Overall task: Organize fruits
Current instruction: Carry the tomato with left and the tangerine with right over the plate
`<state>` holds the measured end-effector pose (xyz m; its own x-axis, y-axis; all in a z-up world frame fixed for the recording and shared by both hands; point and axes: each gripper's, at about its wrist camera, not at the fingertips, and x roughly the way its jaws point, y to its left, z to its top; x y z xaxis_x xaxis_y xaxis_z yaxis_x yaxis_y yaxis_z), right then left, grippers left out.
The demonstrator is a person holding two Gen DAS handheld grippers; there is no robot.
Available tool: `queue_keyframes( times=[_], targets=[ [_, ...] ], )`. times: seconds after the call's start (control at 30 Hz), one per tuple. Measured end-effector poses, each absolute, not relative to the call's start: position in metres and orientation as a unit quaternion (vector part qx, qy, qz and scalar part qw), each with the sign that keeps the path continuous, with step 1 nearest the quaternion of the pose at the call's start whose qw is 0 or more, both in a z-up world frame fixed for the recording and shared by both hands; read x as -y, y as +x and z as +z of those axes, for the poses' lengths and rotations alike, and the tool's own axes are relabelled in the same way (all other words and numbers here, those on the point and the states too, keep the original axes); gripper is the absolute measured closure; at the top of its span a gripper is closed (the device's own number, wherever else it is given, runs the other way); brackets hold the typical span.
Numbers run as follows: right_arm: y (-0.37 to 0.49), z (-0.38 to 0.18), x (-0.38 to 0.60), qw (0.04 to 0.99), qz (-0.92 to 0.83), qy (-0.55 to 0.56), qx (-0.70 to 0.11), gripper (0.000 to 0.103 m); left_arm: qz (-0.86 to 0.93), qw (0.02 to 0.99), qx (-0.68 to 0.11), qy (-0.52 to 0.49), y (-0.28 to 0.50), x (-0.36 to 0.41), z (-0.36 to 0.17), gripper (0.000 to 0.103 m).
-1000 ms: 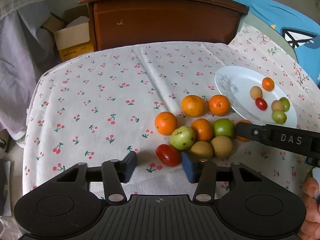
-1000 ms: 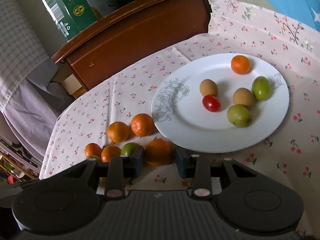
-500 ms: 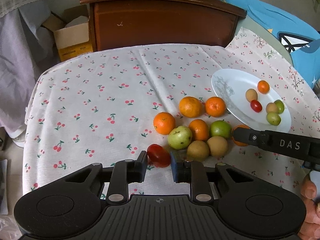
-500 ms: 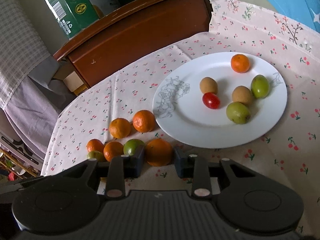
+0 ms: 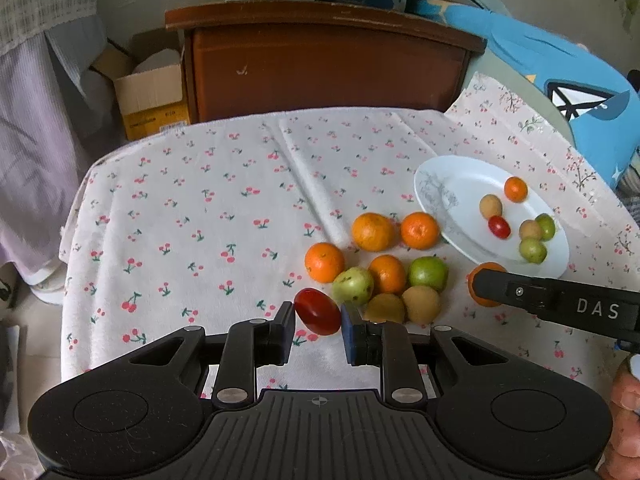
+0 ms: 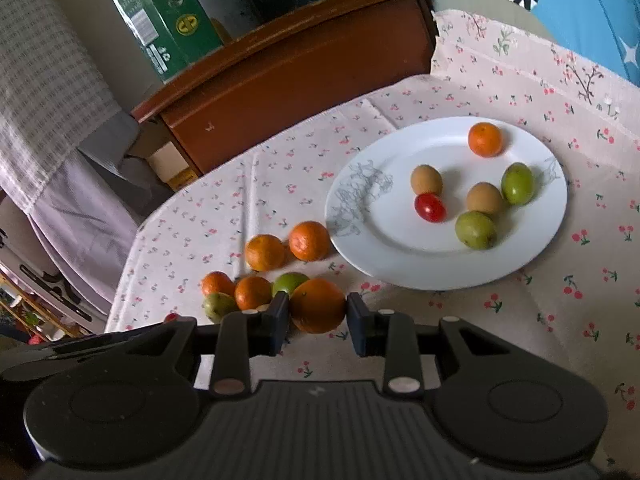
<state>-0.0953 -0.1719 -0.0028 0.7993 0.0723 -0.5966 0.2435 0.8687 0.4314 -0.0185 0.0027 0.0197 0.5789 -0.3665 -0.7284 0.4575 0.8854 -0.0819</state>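
On cherry-print tablecloth (image 5: 224, 216), white plate (image 5: 452, 200)

In the left wrist view, the right gripper (image 5: 486, 286) hides most of an orange (image 5: 482, 269); a hand (image 5: 626, 420) is cut off at the edge.

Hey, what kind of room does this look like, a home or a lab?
Most likely a lived-in home, perhaps a bedroom or spare room. A cherry-print tablecloth covers the table holding loose fruit and a white plate, a dark wooden cabinet stands behind it, and an open cardboard box sits on the floor.
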Motion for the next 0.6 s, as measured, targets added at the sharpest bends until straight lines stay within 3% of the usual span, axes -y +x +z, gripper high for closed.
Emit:
queue_keyframes(
  times=[0.6],
  targets=[
    [-0.119, 0.038, 0.202, 0.918, -0.053, 0.269, -0.287, 0.072, -0.273, 0.894, -0.353, 0.036, -0.036, 0.026, 0.063, 0.081]
  ],
)
